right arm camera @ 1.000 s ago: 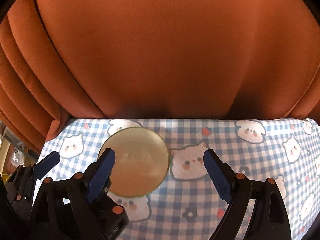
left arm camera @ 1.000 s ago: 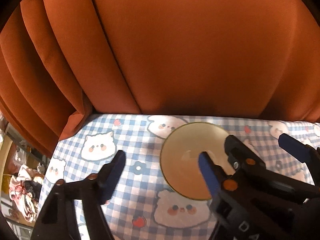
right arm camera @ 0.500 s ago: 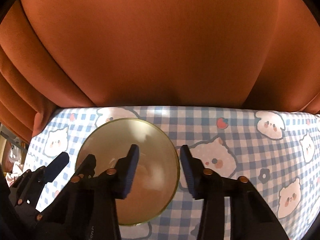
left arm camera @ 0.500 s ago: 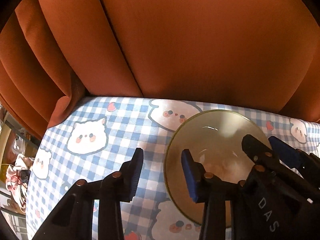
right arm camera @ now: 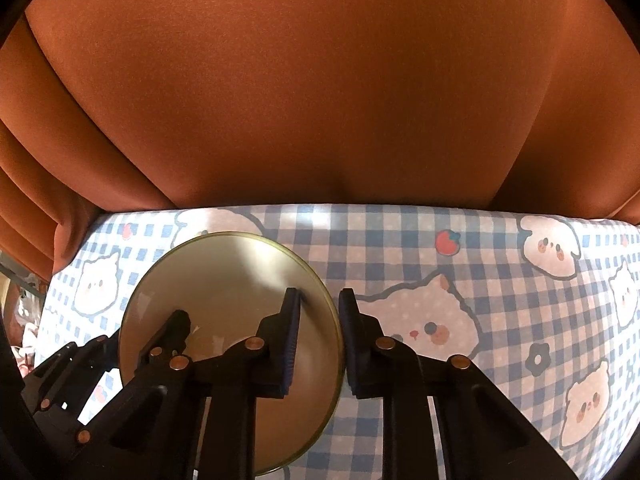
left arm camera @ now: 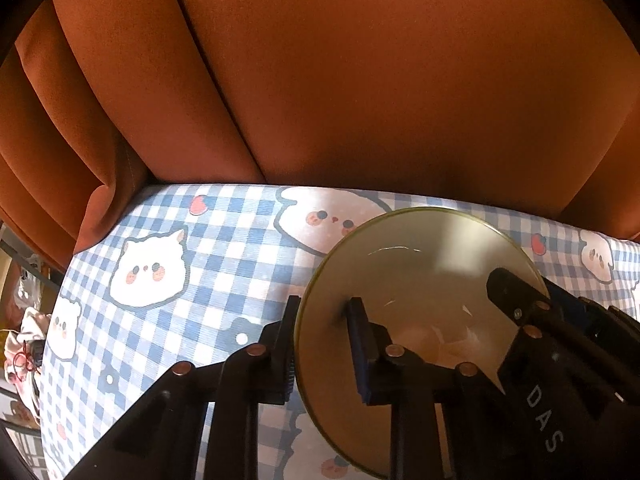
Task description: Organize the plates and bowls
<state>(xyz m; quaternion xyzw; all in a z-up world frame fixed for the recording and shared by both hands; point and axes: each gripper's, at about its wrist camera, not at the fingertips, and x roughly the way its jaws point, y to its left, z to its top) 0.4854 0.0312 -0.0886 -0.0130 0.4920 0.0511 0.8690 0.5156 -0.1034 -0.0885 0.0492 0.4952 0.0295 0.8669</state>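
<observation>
Orange-brown curtain (left arm camera: 360,80) fills the upper part of both wrist views, a smooth matte fabric hanging in broad vertical folds down to the far edge of the table. Below it lies the tablecloth (left arm camera: 224,248), a flat blue-and-white gingham printed with white cartoon animal faces, small red strawberries and dark flowers; its weave shows as fine ribbing in the left wrist view. One round bowl (right arm camera: 224,280) sits on the cloth near the far edge, toward the far left corner as the right wrist view shows it; it is glossy, pale beige-olive, with a thin darker yellow-green rim and bright highlights on the inner wall. It stands upright with its opening facing up, and being circular it has no long axis. The left gripper (left arm camera: 322,344), black plastic with copper-coloured rivets and ribbed blue pads, straddles the left side of the rim, one finger outside on the cloth and one inside the bowl, pinched onto the wall. The right gripper (right arm camera: 320,340), of the same build, straddles the right side of the rim, its left finger inside the bowl and its right finger outside over the cloth; its jaws are closing with the bowl wall between them, and the pads sit against the rim on both sides
</observation>
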